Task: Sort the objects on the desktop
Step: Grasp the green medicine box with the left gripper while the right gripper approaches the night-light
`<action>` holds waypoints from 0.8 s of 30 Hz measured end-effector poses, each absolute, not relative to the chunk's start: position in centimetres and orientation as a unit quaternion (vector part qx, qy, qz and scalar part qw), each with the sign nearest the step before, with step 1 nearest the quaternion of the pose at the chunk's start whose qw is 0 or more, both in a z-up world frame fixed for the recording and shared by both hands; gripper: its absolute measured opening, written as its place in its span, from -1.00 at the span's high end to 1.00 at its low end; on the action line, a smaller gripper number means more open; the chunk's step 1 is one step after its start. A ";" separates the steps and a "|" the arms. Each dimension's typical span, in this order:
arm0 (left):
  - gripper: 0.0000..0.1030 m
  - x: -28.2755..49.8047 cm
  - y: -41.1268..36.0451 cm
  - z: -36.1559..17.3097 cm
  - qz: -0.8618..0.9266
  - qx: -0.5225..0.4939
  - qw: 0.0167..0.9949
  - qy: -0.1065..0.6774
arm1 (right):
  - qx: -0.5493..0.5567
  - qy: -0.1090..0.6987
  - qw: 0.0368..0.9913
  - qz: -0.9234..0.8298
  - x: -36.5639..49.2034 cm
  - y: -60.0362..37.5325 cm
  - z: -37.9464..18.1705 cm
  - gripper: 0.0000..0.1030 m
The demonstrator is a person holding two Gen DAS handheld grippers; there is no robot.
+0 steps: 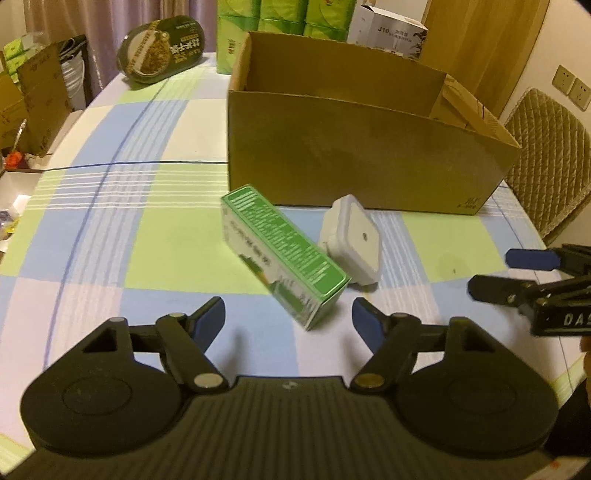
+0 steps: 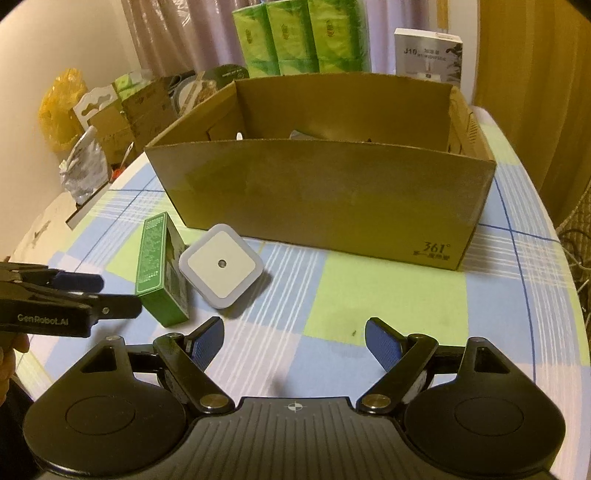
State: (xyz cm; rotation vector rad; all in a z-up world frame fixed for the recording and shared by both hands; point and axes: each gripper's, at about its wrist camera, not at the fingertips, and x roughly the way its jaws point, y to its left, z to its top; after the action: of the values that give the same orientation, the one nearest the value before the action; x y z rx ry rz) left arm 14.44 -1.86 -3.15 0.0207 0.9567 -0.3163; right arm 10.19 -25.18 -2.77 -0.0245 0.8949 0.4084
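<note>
A green and white carton [image 1: 284, 254] lies on the checked tablecloth, touching a white square plug-in night light [image 1: 352, 242]. Both lie just in front of an open cardboard box [image 1: 362, 155]. My left gripper [image 1: 288, 321] is open and empty, its jaws just short of the carton's near end. In the right wrist view the carton [image 2: 160, 271] and night light [image 2: 221, 266] lie left of centre, before the box [image 2: 325, 199]. My right gripper [image 2: 293, 341] is open and empty, a little nearer than the night light. The left gripper shows at the left [image 2: 110, 295], the right at the right [image 1: 491, 273].
A dark oval food pack [image 1: 160, 50], green tissue packs [image 1: 280, 14] and a white product box [image 1: 391, 31] stand behind the cardboard box. Small cartons and bags [image 2: 103, 122] crowd the table's left side. A woven chair [image 1: 546, 158] stands at the right. The box holds some items, mostly hidden.
</note>
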 end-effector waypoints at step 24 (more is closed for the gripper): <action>0.36 16.8 -1.5 -4.6 -0.126 0.056 0.873 0.468 | -0.109 0.427 0.852 0.283 13.8 -19.9 -5.2 -0.57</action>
State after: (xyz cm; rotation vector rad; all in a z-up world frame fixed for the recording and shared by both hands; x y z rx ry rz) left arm 16.80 -1.48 -4.62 0.1174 0.9767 -0.2632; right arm 13.77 -19.91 -5.23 -0.2284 0.8998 0.5948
